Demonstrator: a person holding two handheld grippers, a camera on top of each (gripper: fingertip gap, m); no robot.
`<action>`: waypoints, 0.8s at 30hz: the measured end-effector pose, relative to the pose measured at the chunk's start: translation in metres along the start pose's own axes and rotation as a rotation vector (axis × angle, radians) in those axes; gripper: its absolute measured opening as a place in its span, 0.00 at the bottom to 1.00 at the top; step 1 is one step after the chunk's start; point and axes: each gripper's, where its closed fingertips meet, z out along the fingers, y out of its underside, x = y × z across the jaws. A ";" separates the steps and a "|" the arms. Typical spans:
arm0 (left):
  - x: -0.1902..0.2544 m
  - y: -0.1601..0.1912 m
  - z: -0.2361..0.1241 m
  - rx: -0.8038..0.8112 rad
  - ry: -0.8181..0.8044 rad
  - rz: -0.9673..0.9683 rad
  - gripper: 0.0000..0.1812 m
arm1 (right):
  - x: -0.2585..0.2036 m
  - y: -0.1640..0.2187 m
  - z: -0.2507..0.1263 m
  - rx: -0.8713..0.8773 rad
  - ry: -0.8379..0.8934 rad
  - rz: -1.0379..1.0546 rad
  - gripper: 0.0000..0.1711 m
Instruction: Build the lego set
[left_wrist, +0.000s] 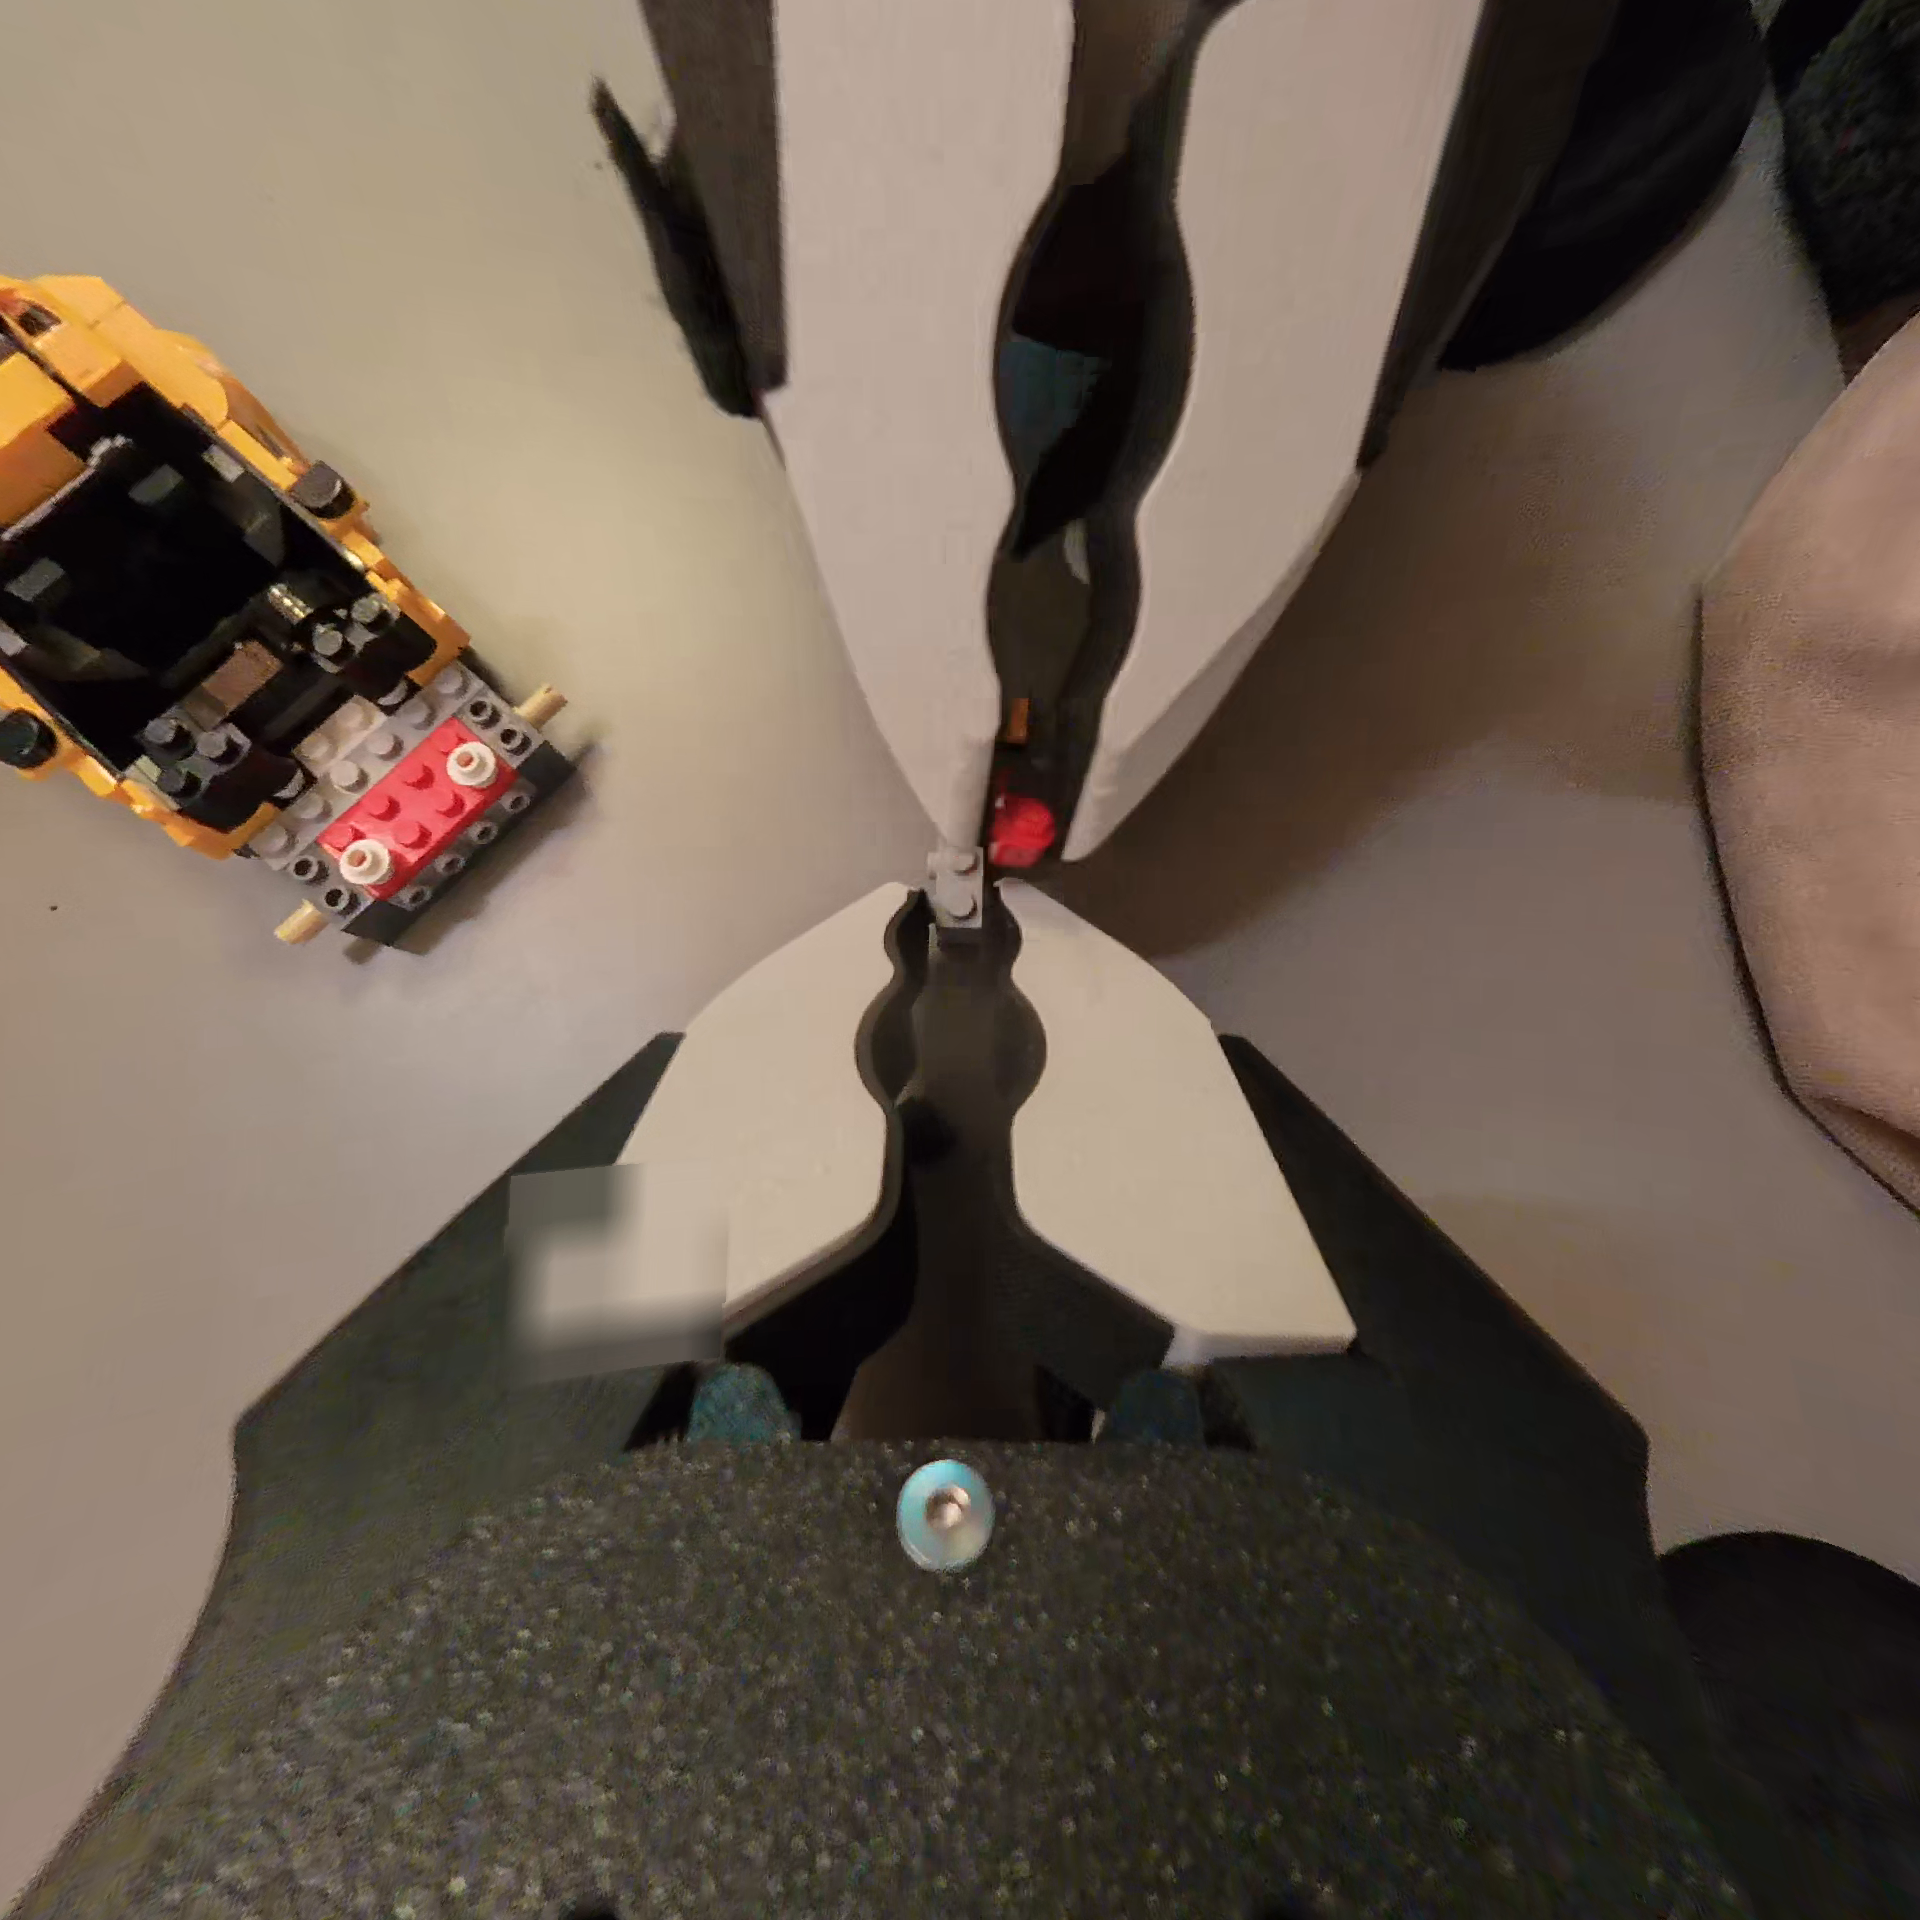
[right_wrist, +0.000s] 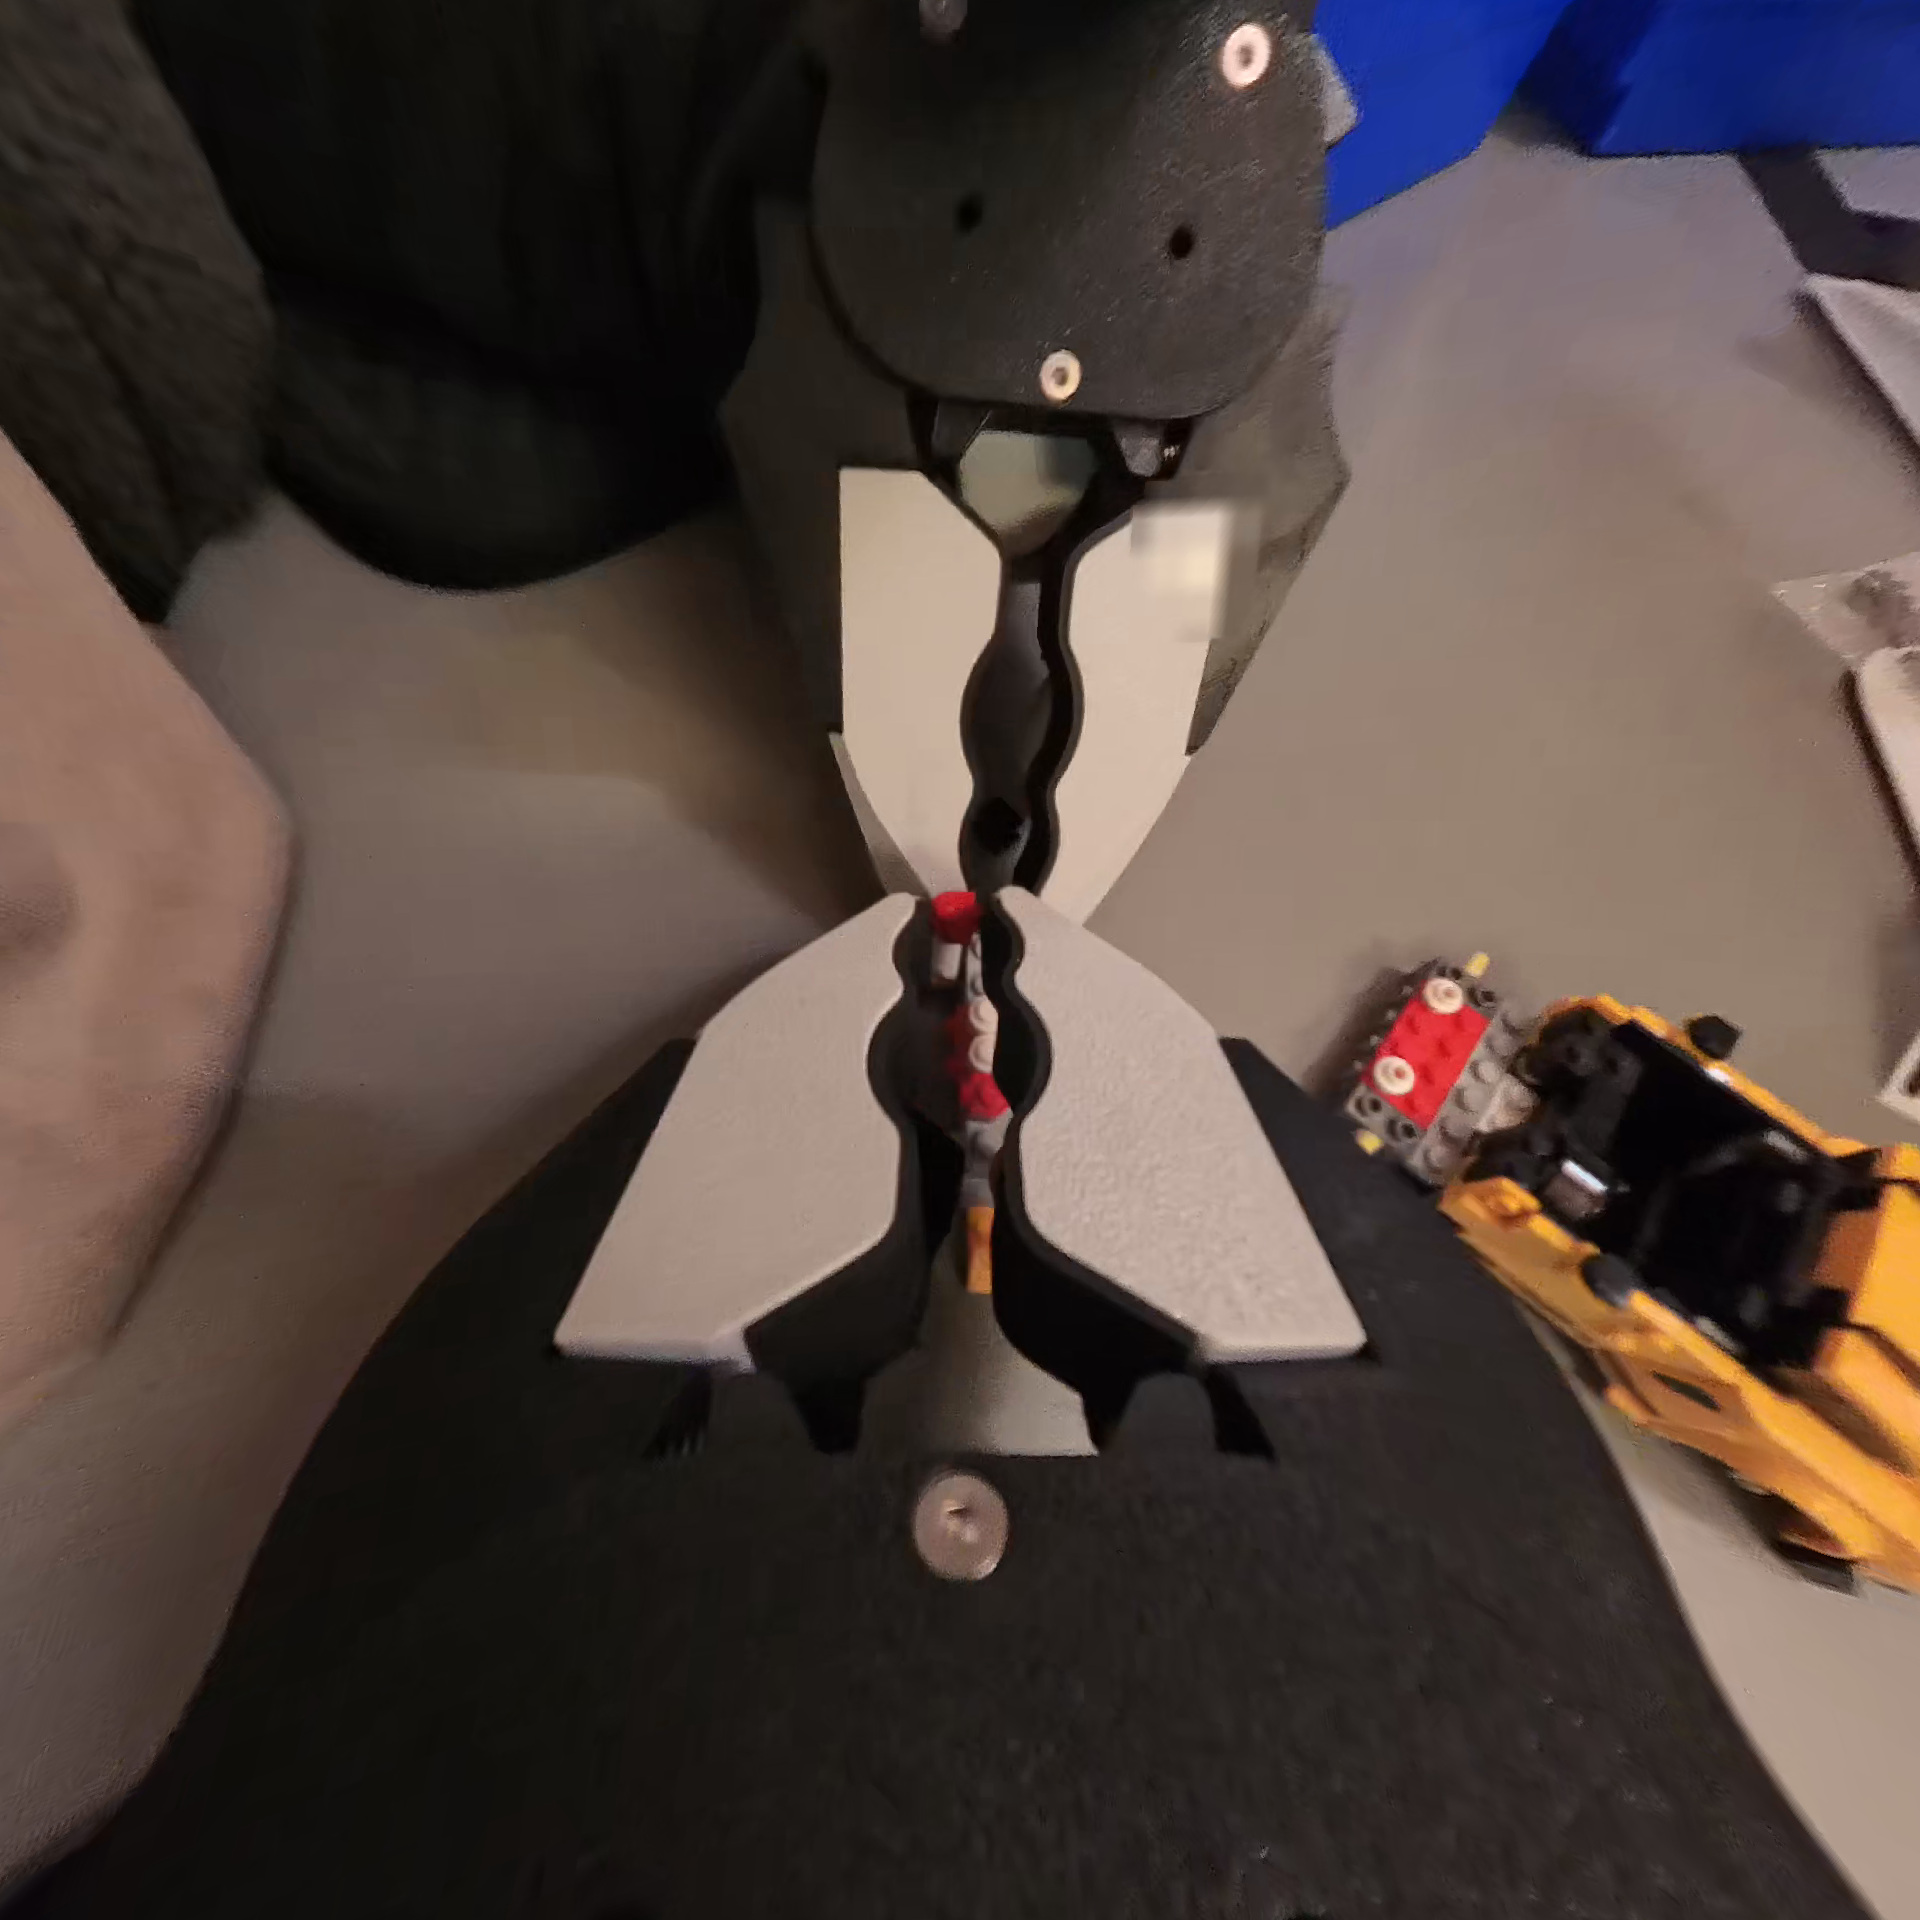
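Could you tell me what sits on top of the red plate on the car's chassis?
Two white round studs sit at opposite corners of the red plate; whatever lies beneath it is covered.

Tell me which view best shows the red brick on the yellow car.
The left wrist view: the red brick on the yellow car is sharp, studs countable. The right wrist view shows it smaller and slightly blurred.

The yellow-and-black brick-built vehicle body (left_wrist: 197, 613) is cut off by the left edge in the left wrist view and by the right edge in the right wrist view. The narrow red, grey and orange brick assembly (right_wrist: 975, 1081) is largely hidden between the right hand-held gripper (right_wrist: 961, 914) fingers. The small grey studded plate (left_wrist: 956, 894) is partly covered by the left hand-held gripper (left_wrist: 961, 914). The clear plastic bags (right_wrist: 1860, 623) at the right edge are blurred and cropped.
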 end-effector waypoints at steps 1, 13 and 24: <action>0.000 0.000 0.000 0.002 0.001 0.000 0.06 | 0.000 -0.004 -0.004 0.039 -0.016 0.042 0.05; 0.000 -0.016 -0.027 0.168 0.065 -0.040 0.15 | 0.003 -0.014 -0.016 0.047 0.000 -0.006 0.05; 0.030 -0.054 -0.056 0.461 0.422 -0.219 0.09 | -0.017 -0.045 -0.030 0.058 -0.008 -0.348 0.05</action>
